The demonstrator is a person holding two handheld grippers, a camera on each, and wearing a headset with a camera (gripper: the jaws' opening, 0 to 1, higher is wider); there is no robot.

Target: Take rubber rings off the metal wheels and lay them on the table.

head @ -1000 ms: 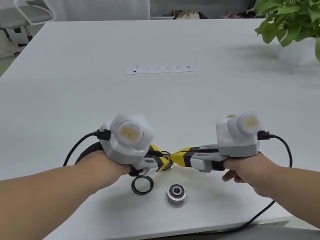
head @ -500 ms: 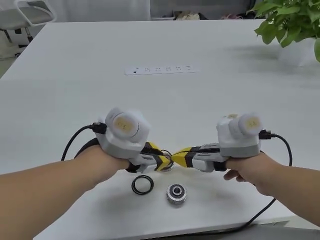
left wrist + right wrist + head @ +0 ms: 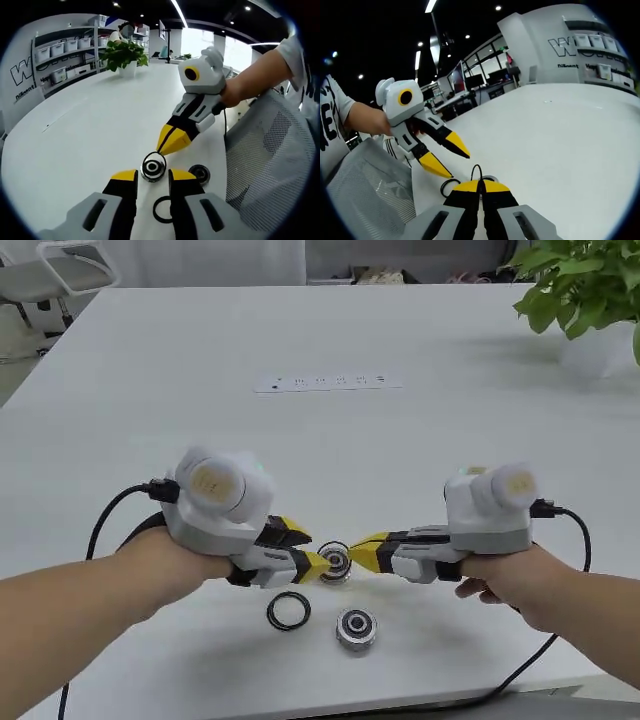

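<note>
Your left gripper [image 3: 305, 548] has let go and stands spread just short of the metal wheel [image 3: 334, 562]. Your right gripper [image 3: 362, 551], jaws pressed together, pinches that wheel's rubber ring [image 3: 152, 155], so peeling looks begun. Nearer you than both grippers, a freed ring [image 3: 288, 611] and second wheel [image 3: 355, 627] lie on the white table [image 3: 200, 360]; a power strip [image 3: 330, 382] and potted plant [image 3: 580, 285] sit well beyond.

Black rubber rings [image 3: 288, 611], silver wheels [image 3: 355, 628], white table [image 3: 400, 440], yellow jaws
</note>
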